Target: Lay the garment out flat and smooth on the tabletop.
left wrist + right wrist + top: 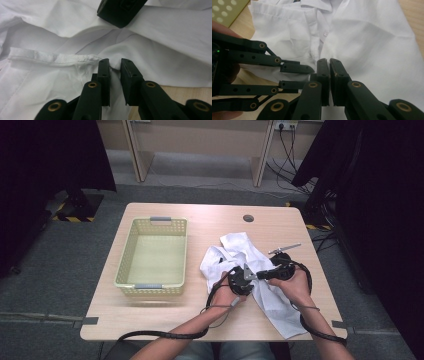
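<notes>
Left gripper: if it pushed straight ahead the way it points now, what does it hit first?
The left gripper would drive into the white shirt its fingers already pinch. Beyond that fold sits the right gripper, though depth is unclear.

I saw a light wooden surface [150, 320] (round cable hole near its far edge) carrying a pale yellow basket [152, 255] at left and a crumpled white shirt [272, 302] lying at right.

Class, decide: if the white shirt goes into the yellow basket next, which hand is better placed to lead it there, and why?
Probably the left. The left tool pinches the white shirt on the side nearer the yellow basket. The right tool also grips the shirt, farther from the basket.
</notes>
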A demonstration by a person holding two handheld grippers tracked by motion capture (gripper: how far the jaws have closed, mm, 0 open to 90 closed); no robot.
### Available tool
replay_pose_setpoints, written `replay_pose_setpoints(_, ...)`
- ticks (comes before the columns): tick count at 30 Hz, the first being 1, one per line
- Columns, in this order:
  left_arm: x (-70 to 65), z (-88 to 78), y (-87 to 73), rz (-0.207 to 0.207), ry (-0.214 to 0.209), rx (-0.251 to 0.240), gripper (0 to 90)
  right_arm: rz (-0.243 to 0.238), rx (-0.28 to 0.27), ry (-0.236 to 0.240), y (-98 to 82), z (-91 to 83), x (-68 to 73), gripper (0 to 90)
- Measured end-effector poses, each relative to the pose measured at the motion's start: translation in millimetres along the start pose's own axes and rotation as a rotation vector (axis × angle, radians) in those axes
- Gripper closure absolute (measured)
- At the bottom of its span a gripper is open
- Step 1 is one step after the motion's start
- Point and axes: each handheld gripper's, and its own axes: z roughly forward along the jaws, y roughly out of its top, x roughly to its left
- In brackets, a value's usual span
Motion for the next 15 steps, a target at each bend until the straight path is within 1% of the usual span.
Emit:
replay_pose_setpoints(3,0.0,-0.5,-0.7,0.008,0.003,0.004,81.2,0.008,-0.017,-0.005,1.3,-4.5,-2.0,86.3)
replay_pose_setpoints(5,-0.3,-1.6,-1.2,0.023,0.014,0.005,82.1,0.017,-0.030,-0.007,2.4,-8.5,-5.5,86.4)
replay_pose_setpoints(8,-1.6,-4.2,-1.6,0.043,0.021,0.006,83.2,0.045,-0.054,-0.009,4.7,-15.6,-12.3,86.4)
replay_pose_setpoints(15,-2.3,-12.5,-5.6,0.057,0.017,0.000,83.7,0.098,-0.114,-0.041,8.2,-32.9,-30.5,87.0)
